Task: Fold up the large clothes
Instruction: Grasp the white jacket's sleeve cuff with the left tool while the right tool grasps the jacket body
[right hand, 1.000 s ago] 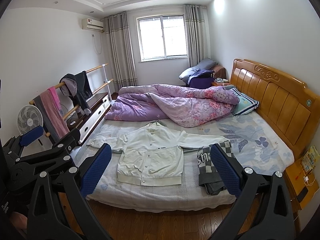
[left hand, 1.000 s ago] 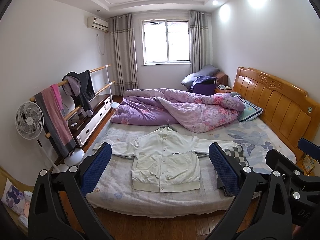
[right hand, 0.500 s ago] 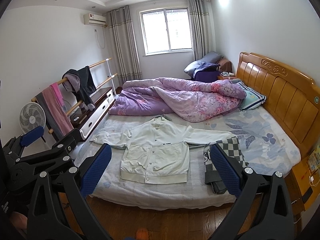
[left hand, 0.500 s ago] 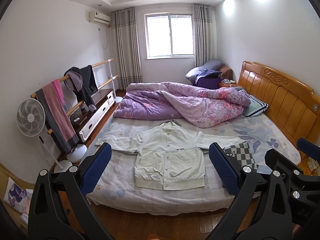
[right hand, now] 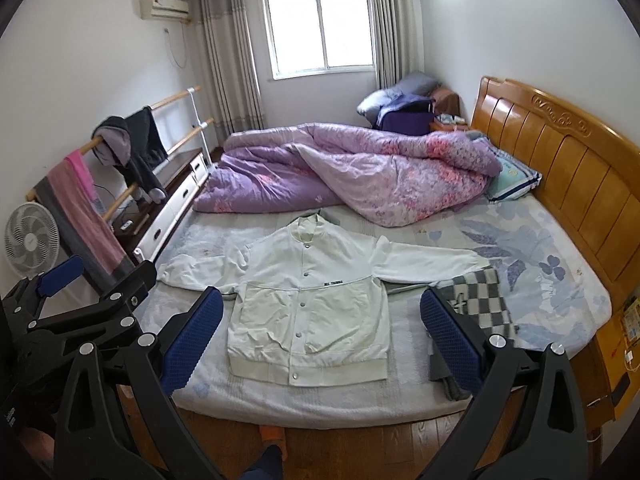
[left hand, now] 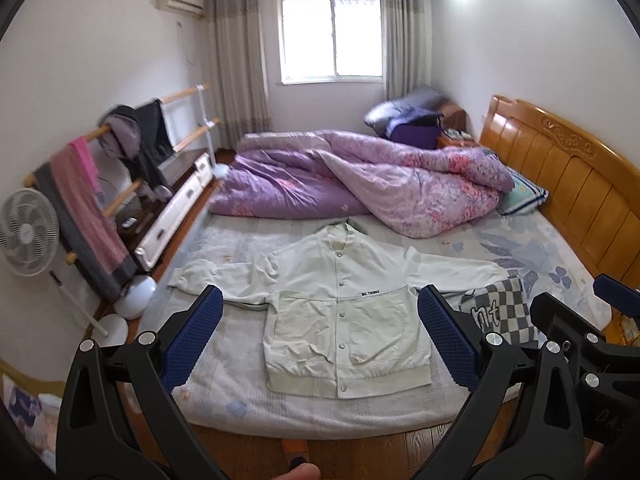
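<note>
A: Where is the garment?

B: The white jacket [left hand: 344, 308] lies flat on the bed [left hand: 560, 280], front up, snaps closed, both sleeves spread out to the sides. Its hem sits near the bed's near edge, and the collar points toward the purple quilt [left hand: 360, 184] bunched across the far half of the mattress.

A: And the grippers?

B: The left gripper [left hand: 320, 336] hangs in the air short of the bed, jaws spread wide, nothing between them. The right gripper [right hand: 320, 336] is the same: wide apart, empty, off the fabric. In the left wrist view the right one shows at the right edge.

A: Anything beside the jacket?

B: A folded checkered garment [right hand: 480, 300] rests at the tip of the jacket's right-hand sleeve, as the camera sees it; I cannot tell if they touch. A pillow [right hand: 514, 176] lies against the wooden headboard [right hand: 560, 152].

A: Off the bed?

B: A clothes rail [left hand: 120, 160] with hanging clothes and a white fan [left hand: 26, 232] stand on the left.
</note>
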### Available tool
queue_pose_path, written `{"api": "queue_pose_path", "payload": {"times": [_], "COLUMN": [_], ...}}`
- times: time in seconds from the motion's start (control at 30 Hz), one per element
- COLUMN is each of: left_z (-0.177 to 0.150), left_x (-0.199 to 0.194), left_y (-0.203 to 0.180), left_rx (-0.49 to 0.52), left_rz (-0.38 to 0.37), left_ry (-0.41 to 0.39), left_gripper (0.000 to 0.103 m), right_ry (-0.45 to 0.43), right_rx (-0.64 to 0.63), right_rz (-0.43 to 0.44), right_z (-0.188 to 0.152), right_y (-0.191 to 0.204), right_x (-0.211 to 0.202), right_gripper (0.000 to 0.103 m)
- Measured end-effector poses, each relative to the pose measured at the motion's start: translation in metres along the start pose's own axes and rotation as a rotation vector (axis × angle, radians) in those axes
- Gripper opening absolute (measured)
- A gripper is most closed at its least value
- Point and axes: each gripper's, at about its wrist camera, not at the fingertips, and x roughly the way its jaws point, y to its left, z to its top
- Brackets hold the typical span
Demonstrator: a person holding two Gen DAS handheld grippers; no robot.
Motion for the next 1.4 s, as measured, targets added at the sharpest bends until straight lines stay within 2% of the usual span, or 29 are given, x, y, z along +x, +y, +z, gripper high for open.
{"api": "queue_pose_path", "payload": {"times": [0.1,0.3,0.43,0.53,0.63,0.8,0.93,1.03,1.17,1.27,1.33,1.37,1.4], "left_z": [0.022,0.058,0.065,0.056,0.038,-0.017,-0.067,-0.101,-0.142,-0.165,-0.171,-0.174,-0.177], "left_x": [0.069,0.186,0.265,0.311,0.367,0.471,0.537,0.568,0.614,0.645,0.656,0.66,0.663], "left_y": [0.042,0.131,0.185,0.222,0.265,0.357,0.447,0.503,0.569,0.599,0.611,0.615,0.618], "left_rx": [-0.003,-0.026,-0.075,-0.163,-0.277,-0.466,-0.66,-0.79,-0.969,-1.071,-1.08,-1.089,-1.1], "left_rz": [-0.062,-0.083,-0.061,-0.077,-0.072,0.069,0.181,0.256,0.275,0.27,0.285,0.277,0.273], "left_ry": [0.084,0.17,0.254,0.339,0.421,0.512,0.507,0.5,0.465,0.482,0.478,0.466,0.464], "left_gripper": [0.098,0.098,0.098,0.098,0.098,0.098,0.098,0.098,0.097,0.097,0.096,0.092,0.08], "right_ry": [0.051,0.163,0.215,0.261,0.296,0.378,0.427,0.479,0.527,0.558,0.579,0.585,0.597], "right_rx": [0.02,0.025,0.018,-0.003,-0.016,-0.04,-0.055,-0.068,-0.061,-0.061,-0.06,-0.056,-0.051], "right_rz": [-0.007,0.008,0.023,0.024,0.019,0.01,0.011,0.004,0.013,0.029,0.04,0.048,0.057], "right_z": [0.023,0.072,0.085,0.093,0.093,0.078,0.058,0.04,0.018,0.004,-0.005,-0.008,-0.013], "right_y": [0.03,0.095,0.134,0.157,0.174,0.189,0.189,0.191,0.182,0.179,0.179,0.179,0.177], "right_x": [0.056,0.178,0.246,0.303,0.359,0.452,0.528,0.581,0.63,0.657,0.672,0.678,0.685], "right_gripper": [0.095,0.095,0.095,0.095,0.095,0.095,0.095,0.095,0.095,0.095,0.095,0.095,0.095]}}
